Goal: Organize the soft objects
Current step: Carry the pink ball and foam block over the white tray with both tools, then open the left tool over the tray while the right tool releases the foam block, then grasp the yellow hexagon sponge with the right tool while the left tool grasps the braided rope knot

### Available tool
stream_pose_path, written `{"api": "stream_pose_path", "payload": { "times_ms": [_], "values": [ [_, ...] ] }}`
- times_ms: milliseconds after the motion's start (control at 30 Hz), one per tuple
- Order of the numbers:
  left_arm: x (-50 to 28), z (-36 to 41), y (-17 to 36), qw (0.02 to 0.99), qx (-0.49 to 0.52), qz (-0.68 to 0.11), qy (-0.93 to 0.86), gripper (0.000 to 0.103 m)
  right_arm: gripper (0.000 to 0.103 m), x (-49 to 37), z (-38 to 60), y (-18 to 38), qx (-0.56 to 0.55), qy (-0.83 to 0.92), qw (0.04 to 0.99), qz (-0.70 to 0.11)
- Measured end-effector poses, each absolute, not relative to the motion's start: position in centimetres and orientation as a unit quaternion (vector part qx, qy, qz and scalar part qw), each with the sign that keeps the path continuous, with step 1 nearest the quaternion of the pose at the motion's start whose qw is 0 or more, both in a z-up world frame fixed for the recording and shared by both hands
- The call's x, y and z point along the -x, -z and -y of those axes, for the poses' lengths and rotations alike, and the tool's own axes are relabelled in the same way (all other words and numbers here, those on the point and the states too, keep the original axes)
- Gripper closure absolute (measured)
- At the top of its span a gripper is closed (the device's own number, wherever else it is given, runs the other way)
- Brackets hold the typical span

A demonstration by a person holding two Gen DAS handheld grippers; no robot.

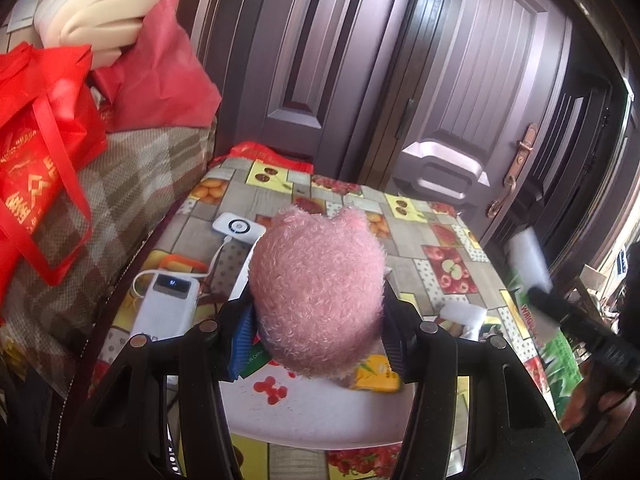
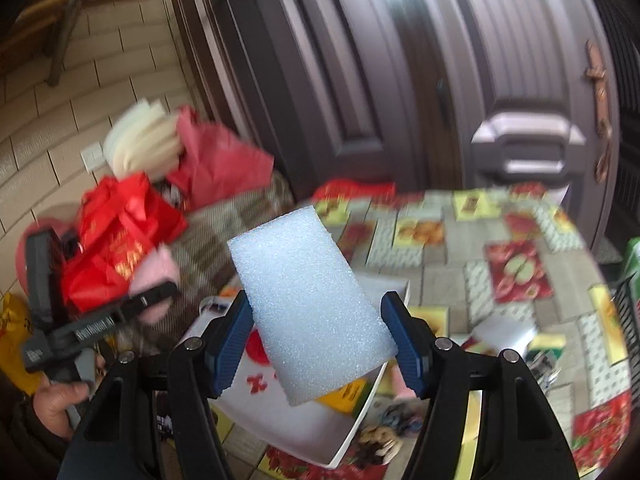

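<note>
Two soft items carried above a white tray [image 1: 320, 420] on a fruit-print tablecloth [image 1: 452, 264]. Risk first: pink plush toy [image 1: 318, 292], centre of the left-wrist frame, bulging well beyond the pads and likely to squirm out or land outside the tray if released too high or off-centre; power bank [image 1: 168, 304] and cabled white device [image 1: 239, 229], left of centre, near enough to be snagged or pushed by a low pass. Same hazard for the white foam block [image 2: 312, 308], centre of the right-wrist frame: light, springy, tilted, gripped only near its lower part, hence prone to pivoting or bouncing off the tray rim [image 2: 360, 420]; tray already holding a yellow packet [image 1: 376, 376], so little flat room left, and both claws converging on one tray, so a collision between them possible. Left gripper [image 1: 316, 344]: jaws at a middling width, blue pads pressed into the plush on both sides, toy held clear of the tray. Right gripper [image 2: 316, 340]: jaws moderately wide, blue pads against the two edges of the foam, block held above the tray. Left gripper also visible at lower left of the right-wrist frame, blurred, in a person's hand [image 2: 60, 400], beside red bags [image 2: 120, 236].
</note>
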State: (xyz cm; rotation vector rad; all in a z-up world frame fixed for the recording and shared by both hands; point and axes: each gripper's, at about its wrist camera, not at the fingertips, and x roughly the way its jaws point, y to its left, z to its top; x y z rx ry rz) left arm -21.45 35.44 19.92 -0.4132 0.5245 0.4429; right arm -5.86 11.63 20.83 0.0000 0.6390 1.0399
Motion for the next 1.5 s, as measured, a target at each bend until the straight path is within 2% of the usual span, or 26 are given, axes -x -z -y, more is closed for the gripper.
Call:
{"api": "stream_pose_path", "payload": {
  "times_ms": [300,600,633,667,700,733,767,800,1000,1233,1367,1500],
  "values": [
    [18.7,-36.6,-14.7,0.898,0.219,-0.318,-0.211,0.049,0.037,4.8,-16.8,-13.8,0.052,-0.492,0.777,-0.389],
    [17.1,-37.0,-8.4,0.862,0.249,-0.389,-0.207,0.048,0.037,2.0,-21.6,-10.3,0.059,-0.479,0.765,-0.426],
    [17.0,-37.2,-8.1,0.859,0.252,-0.393,-0.209,0.047,0.035,1.7,-22.1,-9.8,0.059,-0.48,0.761,-0.432],
    [17.0,-37.2,-7.8,0.857,0.253,-0.395,-0.214,0.046,0.023,1.6,-22.4,-9.4,0.061,-0.48,0.759,-0.435],
    [17.0,-37.3,-7.6,0.856,0.252,-0.395,-0.22,0.04,0.012,1.5,-22.6,-9.1,0.063,-0.478,0.76,-0.435],
    [17.0,-37.3,-7.5,0.855,0.247,-0.395,-0.228,0.027,0.009,1.4,-22.6,-8.9,0.063,-0.476,0.763,-0.433],
    [17.1,-37.4,-7.4,0.855,0.24,-0.392,-0.238,0.019,0.0,1.5,-22.5,-8.7,0.065,-0.473,0.766,-0.43],
    [17.2,-37.4,-7.4,0.856,0.237,-0.39,-0.244,0.013,0.0,1.4,-22.4,-8.6,0.065,-0.471,0.767,-0.431],
    [17.0,-37.2,-7.8,0.86,0.235,-0.387,-0.236,0.013,0.0,0.9,-20.8,-9.4,0.051,-0.46,0.782,-0.417],
    [16.7,-35.8,-9.5,0.873,0.225,-0.373,-0.219,0.013,0.0,-2.3,-14.2,-11.8,0.031,-0.38,0.845,-0.375],
    [16.5,-34.6,-10.4,0.879,0.217,-0.371,-0.207,0.013,0.0,-4.1,-11.6,-10.1,0.09,-0.307,0.867,-0.383],
    [16.9,-33.4,-11.1,0.882,0.208,-0.371,-0.202,0.013,0.0,-3.1,-12.6,-7.7,0.148,-0.309,0.857,-0.384]
  ]
}}
